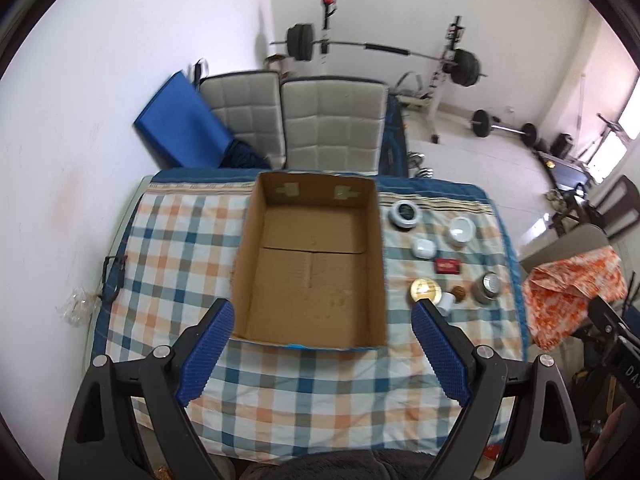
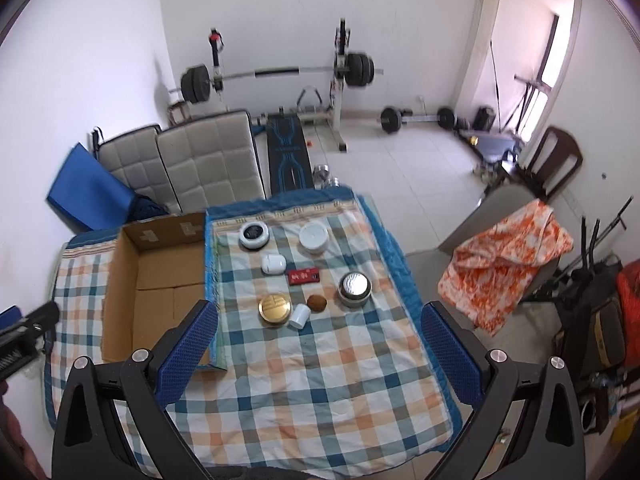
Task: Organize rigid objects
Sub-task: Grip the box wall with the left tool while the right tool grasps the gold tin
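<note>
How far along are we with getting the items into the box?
Nothing is done: the cardboard box is empty. Nothing is in hand: left gripper and right gripper are open. All seven items remain on the cloth, from the gold tin to the white jar.

one cardboard box (image 2: 156,280), seven small containers (image 2: 253,236)

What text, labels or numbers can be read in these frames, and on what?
"DA": pale letters on a dark object at the right edge, cut off by the frame.
Red packet: pale print, too blurred to read.
Round black-topped tin: markings too small to read.
Nothing else legible.
</note>
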`<state>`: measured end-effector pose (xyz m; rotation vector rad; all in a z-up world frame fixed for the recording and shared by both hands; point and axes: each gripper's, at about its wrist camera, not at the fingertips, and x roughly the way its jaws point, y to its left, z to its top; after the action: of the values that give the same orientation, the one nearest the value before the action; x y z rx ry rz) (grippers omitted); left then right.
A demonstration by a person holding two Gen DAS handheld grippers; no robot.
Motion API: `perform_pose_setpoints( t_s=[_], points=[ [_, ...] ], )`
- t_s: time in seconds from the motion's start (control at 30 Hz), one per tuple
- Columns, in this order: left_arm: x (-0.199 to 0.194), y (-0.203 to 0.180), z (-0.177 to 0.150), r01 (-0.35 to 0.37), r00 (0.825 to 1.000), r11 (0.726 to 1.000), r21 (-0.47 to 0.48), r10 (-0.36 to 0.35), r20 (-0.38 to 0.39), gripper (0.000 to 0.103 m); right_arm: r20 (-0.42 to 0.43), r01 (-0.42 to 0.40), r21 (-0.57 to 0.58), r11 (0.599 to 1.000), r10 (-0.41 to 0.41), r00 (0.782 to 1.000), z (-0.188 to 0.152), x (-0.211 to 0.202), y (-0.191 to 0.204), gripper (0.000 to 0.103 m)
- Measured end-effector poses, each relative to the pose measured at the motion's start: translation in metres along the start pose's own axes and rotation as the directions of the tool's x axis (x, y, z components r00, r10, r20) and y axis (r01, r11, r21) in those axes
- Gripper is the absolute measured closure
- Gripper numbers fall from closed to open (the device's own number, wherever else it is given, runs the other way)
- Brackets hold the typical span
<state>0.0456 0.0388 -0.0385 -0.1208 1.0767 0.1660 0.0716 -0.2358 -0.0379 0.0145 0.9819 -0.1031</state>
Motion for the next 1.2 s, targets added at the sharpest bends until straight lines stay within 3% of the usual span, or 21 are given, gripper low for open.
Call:
perform_pose_setpoints(
  t_s=[0.27,0.43,0.63,0.73,0.9,1.13,1.2],
  points=[
    [0.096,0.042,0.020,-0.094,0.988,0.996,-0.009,0.092,-0.128,0.012,-0.172,-0.021,0.066,0.998,0.032,0.985,0.013,0.113,-0.008,0.000],
    [0.170,0.065,0.020,-0.085,0.962,0.996,0.007,0.084,-0.259,0.012,-0.277,0.012,0.067,0.998,0.006,0.961,0.009,0.192,-0.003,0.000],
    [0.231,0.086,0.012,-0.087,0.933,0.996,0.029,0.092,-0.349,0.013,-0.387,0.022,0.075,0.997,0.009,0.922,-0.007,0.271,0.007,0.000],
    [0.255,0.098,0.007,-0.068,0.915,0.998,0.020,0.070,-0.398,0.018,-0.417,0.016,0.076,0.997,0.018,0.909,-0.013,0.298,0.014,0.000],
    [0.287,0.113,-0.006,-0.046,0.888,0.999,0.016,0.048,-0.457,0.031,-0.496,-0.015,0.078,0.997,0.052,0.867,-0.025,0.340,0.025,0.000],
    [0.322,0.121,-0.031,-0.008,0.841,1.000,0.023,0.020,-0.541,0.048,-0.539,-0.011,0.042,0.999,0.032,0.842,-0.037,0.371,0.034,0.000],
    [0.330,0.120,-0.040,0.002,0.827,1.000,0.024,0.012,-0.561,0.061,-0.549,-0.015,0.034,0.999,0.031,0.835,-0.039,0.376,0.038,0.000]
  ],
)
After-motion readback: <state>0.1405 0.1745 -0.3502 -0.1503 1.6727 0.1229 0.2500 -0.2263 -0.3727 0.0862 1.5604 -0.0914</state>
